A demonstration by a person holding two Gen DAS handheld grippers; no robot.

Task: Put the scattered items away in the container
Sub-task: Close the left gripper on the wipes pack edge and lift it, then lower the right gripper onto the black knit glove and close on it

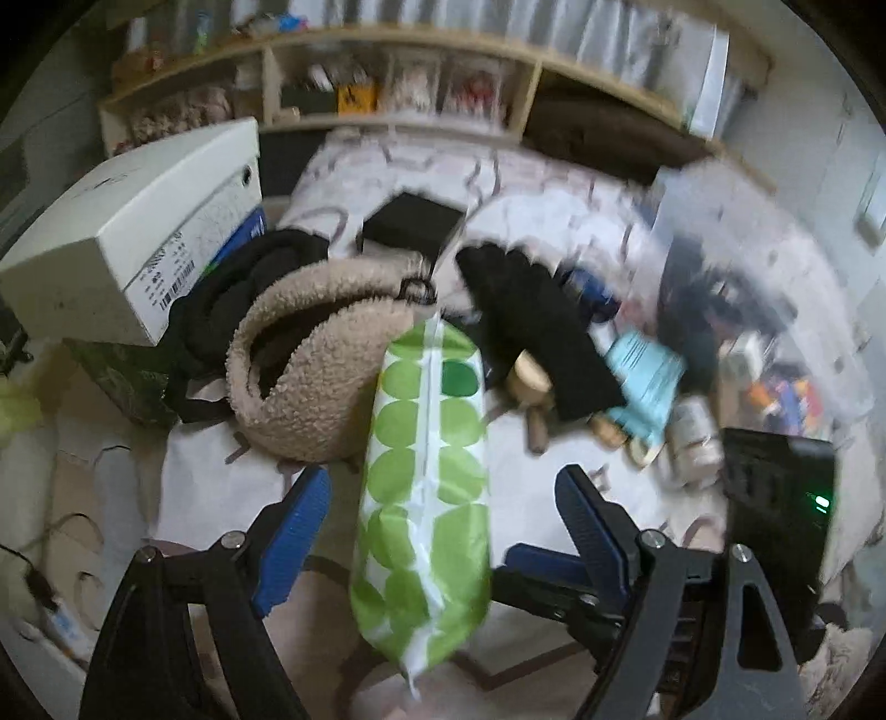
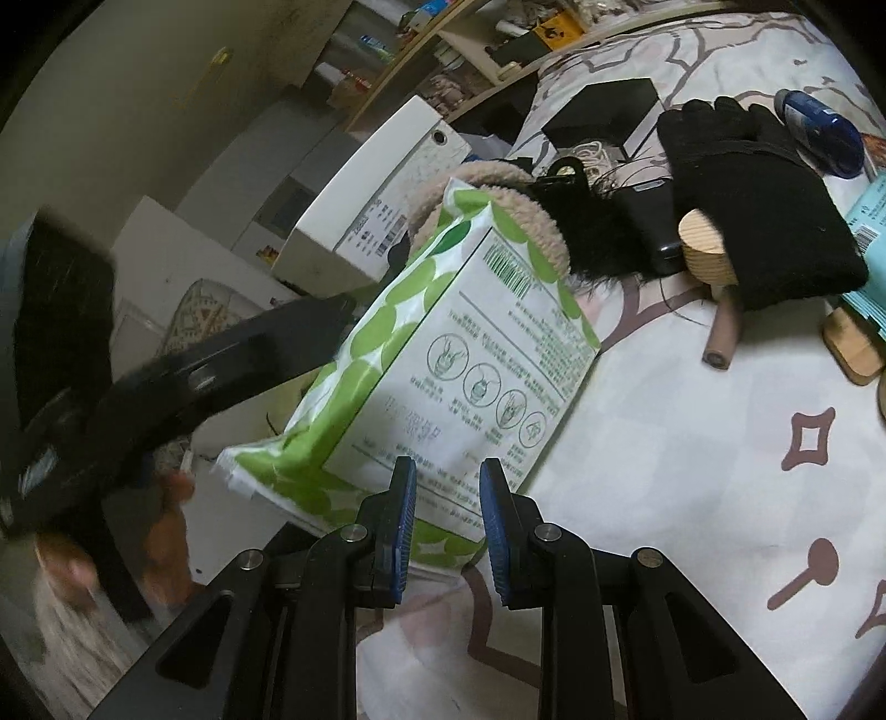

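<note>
A green-dotted white pack point(image 1: 426, 498) hangs above the bed, tilted, with its far end at the mouth of a beige fleece bag point(image 1: 310, 382). My right gripper point(image 2: 448, 526) is shut on the near corner of the pack point(image 2: 459, 365), whose printed back faces this camera. My left gripper point(image 1: 440, 526) stands open around the pack's middle, with its blue pads clear of both sides. In the right wrist view the left gripper's black body point(image 2: 166, 382) is blurred at the left, with a hand point(image 2: 166, 526) under it.
On the patterned bedcover point(image 2: 692, 471) lie a black glove point(image 2: 758, 210), a wooden brush point(image 2: 709, 249), a light-blue packet point(image 1: 648, 376), a blue item point(image 2: 825, 133) and a black box point(image 1: 410, 221). A white shoebox point(image 1: 138, 238) stands at the left, and a wooden shelf point(image 1: 398, 50) runs behind.
</note>
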